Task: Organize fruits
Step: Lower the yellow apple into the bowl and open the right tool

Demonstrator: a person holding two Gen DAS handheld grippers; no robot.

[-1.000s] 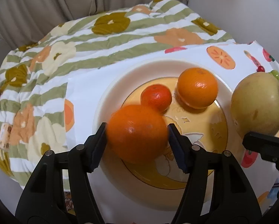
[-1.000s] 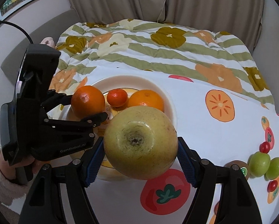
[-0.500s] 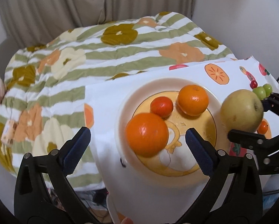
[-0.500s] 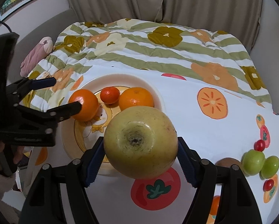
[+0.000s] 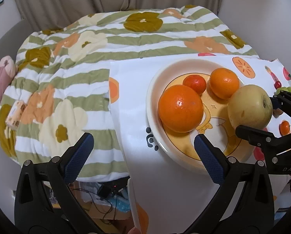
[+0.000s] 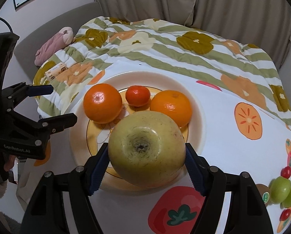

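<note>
Right tool (image 6: 146, 170): its blue pads (image 6: 97, 170) press on both sides of a yellow-green pear (image 6: 146, 152), which is held over the near part of the plate (image 6: 196, 105). Just below and ahead of this tool lies a white cloth (image 6: 213, 101) printed with fruit; a red tomato print (image 6: 176, 208) shows between its arms. To its right, near the cloth's edge, lie green grapes (image 6: 283, 191), a kiwi (image 6: 262, 192) and small red cherries (image 6: 286, 172).

Left tool (image 5: 143, 152): its jaws stand wide apart with nothing between them, above the bare cloth (image 5: 133, 105) and the near left rim of the plate (image 5: 151, 95). Its right pad (image 5: 207, 158) overlaps the plate rim in the picture; whether they touch cannot be told.

On the plate, beyond the pear, sit a large orange (image 6: 102, 103) at left, a small red-orange mandarin (image 6: 138, 95) in the middle, and a second orange (image 6: 171, 107) at right, which appears to touch the pear. The three stand between the held pear and the far rim.

Farther off, a striped flower quilt (image 6: 164, 44) covers a bed. On it, to the left, lie a small tissue pack (image 6: 56, 71) and a pink plush toy (image 6: 53, 44). Beige curtains (image 6: 184, 0) hang behind.
</note>
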